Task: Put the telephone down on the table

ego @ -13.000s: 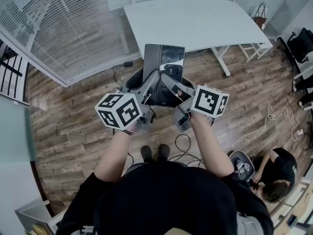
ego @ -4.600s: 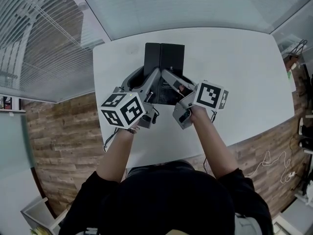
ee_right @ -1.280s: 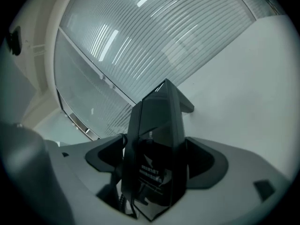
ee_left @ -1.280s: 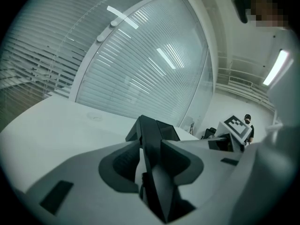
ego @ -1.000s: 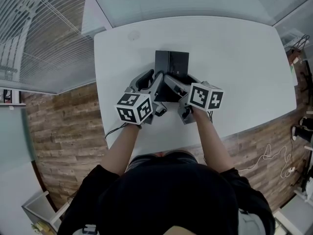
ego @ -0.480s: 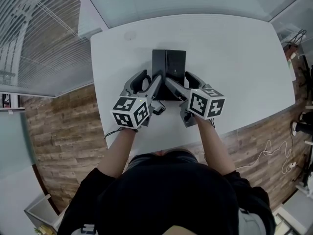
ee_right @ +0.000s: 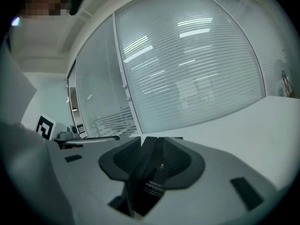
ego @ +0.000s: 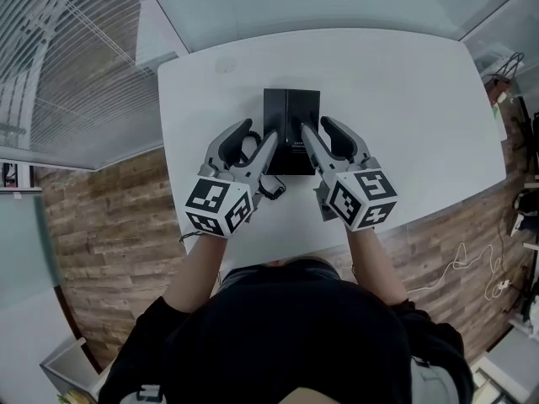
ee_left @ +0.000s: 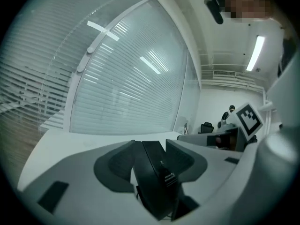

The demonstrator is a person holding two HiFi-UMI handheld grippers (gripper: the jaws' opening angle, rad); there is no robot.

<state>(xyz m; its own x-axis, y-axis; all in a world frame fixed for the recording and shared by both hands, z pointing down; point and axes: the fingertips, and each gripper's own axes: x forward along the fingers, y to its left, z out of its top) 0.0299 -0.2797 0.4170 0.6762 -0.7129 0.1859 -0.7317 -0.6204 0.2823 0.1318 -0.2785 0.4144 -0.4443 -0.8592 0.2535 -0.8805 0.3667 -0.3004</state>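
Black and box-shaped, the telephone (ego: 291, 108) sits on the white worktop (ego: 404, 116), about midway between its left and right ends and nearer the person's edge than the far one. Its long axis runs straight away from the person, with the far end toward the glass wall (ego: 320, 2). A seam runs along that axis down the middle of its top.

The left gripper (ego: 262, 130) is at the telephone's near left part and the right gripper (ego: 315, 125) at its near right part. In each gripper view a thin black part of the telephone stands tilted between the dark pads, carrying a small label. The right jaws are clamped on it. The left jaws also grip it, though a thin light line shows beside one pad.

The jaws cover the telephone's near end in the head view. No view shows whether its underside lies fully flat on the worktop. The label print is too small to read. A black cable (ego: 271, 189) curls on the worktop just by the left gripper, and one end runs under it out of sight.

A bag (ego: 504, 72) at the right edge of the head view, beyond the worktop, is small and partly cut off, so its contents cannot be seen. A second person (ee_left: 231, 112) shows far off in the left gripper view.
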